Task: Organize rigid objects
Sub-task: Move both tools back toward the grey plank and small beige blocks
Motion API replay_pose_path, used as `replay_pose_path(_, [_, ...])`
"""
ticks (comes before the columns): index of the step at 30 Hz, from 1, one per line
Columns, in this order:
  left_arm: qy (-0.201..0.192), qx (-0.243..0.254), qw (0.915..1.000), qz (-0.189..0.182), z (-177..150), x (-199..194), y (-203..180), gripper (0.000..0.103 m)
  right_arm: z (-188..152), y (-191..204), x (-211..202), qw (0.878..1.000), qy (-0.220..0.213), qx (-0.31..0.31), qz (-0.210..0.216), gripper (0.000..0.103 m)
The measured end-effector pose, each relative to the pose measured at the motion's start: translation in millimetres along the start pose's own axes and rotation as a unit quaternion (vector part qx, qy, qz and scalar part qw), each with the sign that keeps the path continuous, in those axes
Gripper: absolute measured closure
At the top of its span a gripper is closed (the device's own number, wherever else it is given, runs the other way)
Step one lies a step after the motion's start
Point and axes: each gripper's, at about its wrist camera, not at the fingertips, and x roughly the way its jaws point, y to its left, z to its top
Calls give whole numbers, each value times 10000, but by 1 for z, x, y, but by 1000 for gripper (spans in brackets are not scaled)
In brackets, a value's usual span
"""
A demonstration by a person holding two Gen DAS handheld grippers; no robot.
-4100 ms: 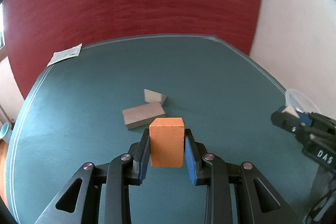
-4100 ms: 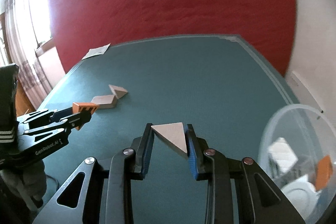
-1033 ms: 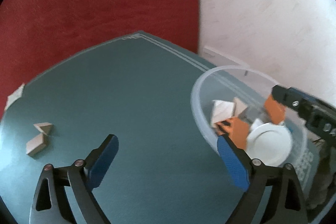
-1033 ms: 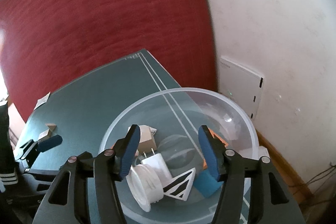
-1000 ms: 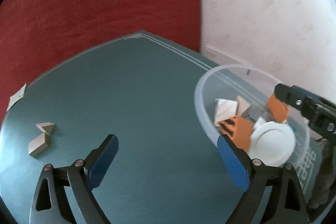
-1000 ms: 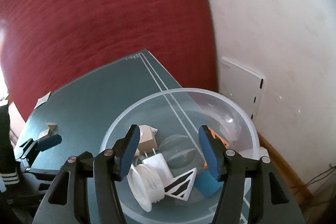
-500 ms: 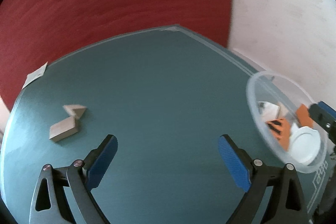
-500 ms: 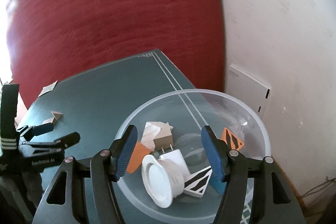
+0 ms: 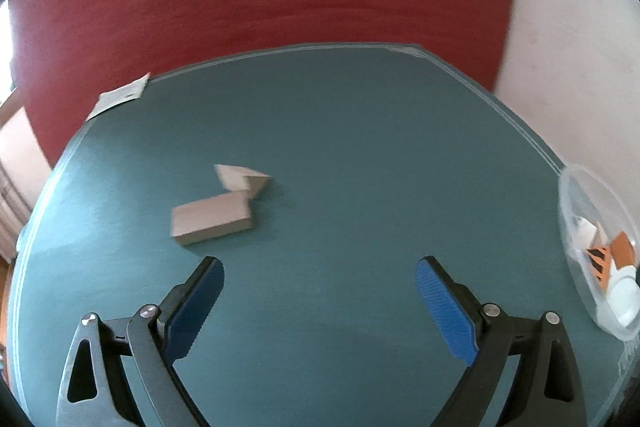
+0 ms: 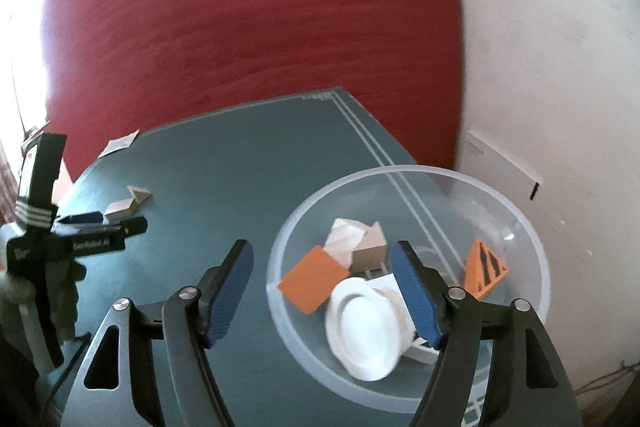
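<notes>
Ahead of the left gripper (image 9: 320, 271), whose jaws stand wide apart with nothing between them, two tan wooden blocks lie on the teal table (image 9: 360, 147): a flat slab (image 9: 212, 221) just beyond the left blue pad, and a wedge-shaped block (image 9: 242, 179) touching the slab's far corner. Far off to the right of these jaws sits the clear plastic bowl (image 9: 572, 187). A paper slip (image 9: 120, 99) lies at the table's far left edge.

Between and beyond the right gripper (image 10: 322, 259), also spread open and empty, the bowl's near rim runs between the pads. Inside it, counted: one plain orange block (image 10: 312, 285), one orange block with black stripes (image 10: 484, 269), two pale wooden blocks (image 10: 344, 237), one white round lid (image 10: 364, 327), and a white plug adapter, partly hidden behind the right pad.
</notes>
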Motion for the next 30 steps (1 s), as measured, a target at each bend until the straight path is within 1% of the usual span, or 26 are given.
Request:
replay_pose_path(6, [10,-341,9991,250,0,-2,30,4,-4,14,-5,9998,12,-179,107,30])
replay_pose_path(11, [74,-550,9970,530,0,3,48,4,-7,24,-7,9991,3,-384,154,30])
replay_pose_path(16, [136,-622,9951,751,1,9,56,4,-11,30,-3,9985,69,-488,240,30])
replay_pose_path(19, [176,-662,9939,865,1,11,51,4,-12,31,-4,9983,79,-505,263,30])
replay_pose_path(24, [230,-672,9926,990,7,20,54,4,-12,38,-2,9978,102,-570,326,30])
replay_pose_path(30, [251,-695,9932,898,11,23,52,4,-13,50,3,9966,167,-694,421,30])
